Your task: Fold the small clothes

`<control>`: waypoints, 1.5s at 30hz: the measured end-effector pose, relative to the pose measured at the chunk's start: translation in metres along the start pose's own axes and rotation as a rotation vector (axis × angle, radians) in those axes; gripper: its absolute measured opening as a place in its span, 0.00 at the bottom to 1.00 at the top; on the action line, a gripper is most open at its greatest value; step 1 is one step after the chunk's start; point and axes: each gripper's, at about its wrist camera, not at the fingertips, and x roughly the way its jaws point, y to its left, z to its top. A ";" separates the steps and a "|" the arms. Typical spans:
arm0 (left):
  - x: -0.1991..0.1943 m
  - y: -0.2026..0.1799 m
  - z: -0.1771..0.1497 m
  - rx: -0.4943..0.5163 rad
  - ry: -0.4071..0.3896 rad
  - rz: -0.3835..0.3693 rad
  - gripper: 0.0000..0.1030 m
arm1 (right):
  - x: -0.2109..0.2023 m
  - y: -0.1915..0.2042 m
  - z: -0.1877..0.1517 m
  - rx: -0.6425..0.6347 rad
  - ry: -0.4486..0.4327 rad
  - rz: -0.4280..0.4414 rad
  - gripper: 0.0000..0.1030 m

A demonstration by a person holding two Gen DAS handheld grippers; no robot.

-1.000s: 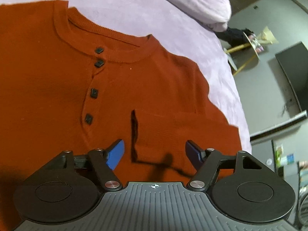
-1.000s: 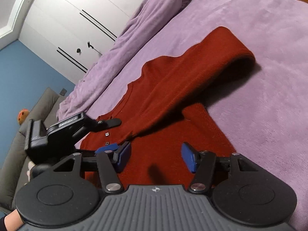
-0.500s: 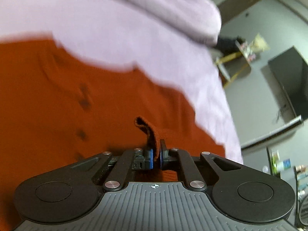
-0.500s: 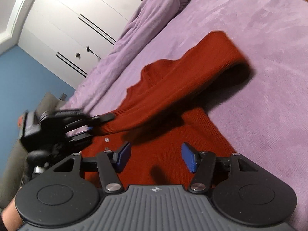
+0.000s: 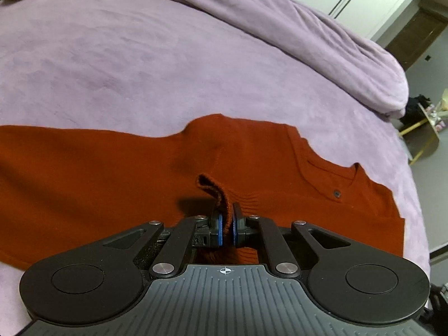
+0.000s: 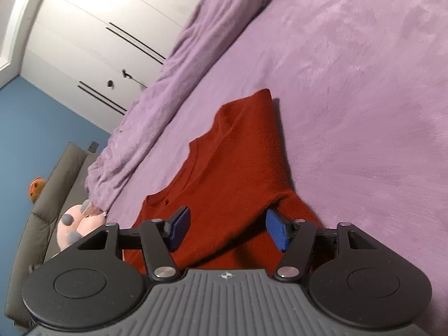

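The left gripper (image 5: 227,225), open a second ago, now pinches the sleeve cuff (image 5: 217,193) of the rust-red sweater (image 5: 112,168) and has carried the sleeve across the body. The buttons are mostly covered. The right gripper's (image 6: 228,231) fingers are closing slightly, touching nothing.

Rust-red sweater (image 5: 112,173) on plain lilac blanket (image 5: 140,56).
Sweater seen as solid rust-red knit, one dark button (image 5: 337,194) at the neck opening. Gripper pads (image 6: 280,232) are blue, arms black, housing ribbed grey. Rolled duvet (image 6: 179,64) matched in lilac. Wardrobe doors (image 6: 92,33) are white with black line handles; wall (image 6: 42,123) blue; sofa (image 6: 50,193) grey; plush toy (image 6: 72,226) pink with grey spots.
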 end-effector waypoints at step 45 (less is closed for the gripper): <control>0.009 -0.092 -0.044 0.385 -0.131 0.076 0.43 | 0.026 0.089 -0.023 -0.578 -0.074 -0.299 0.45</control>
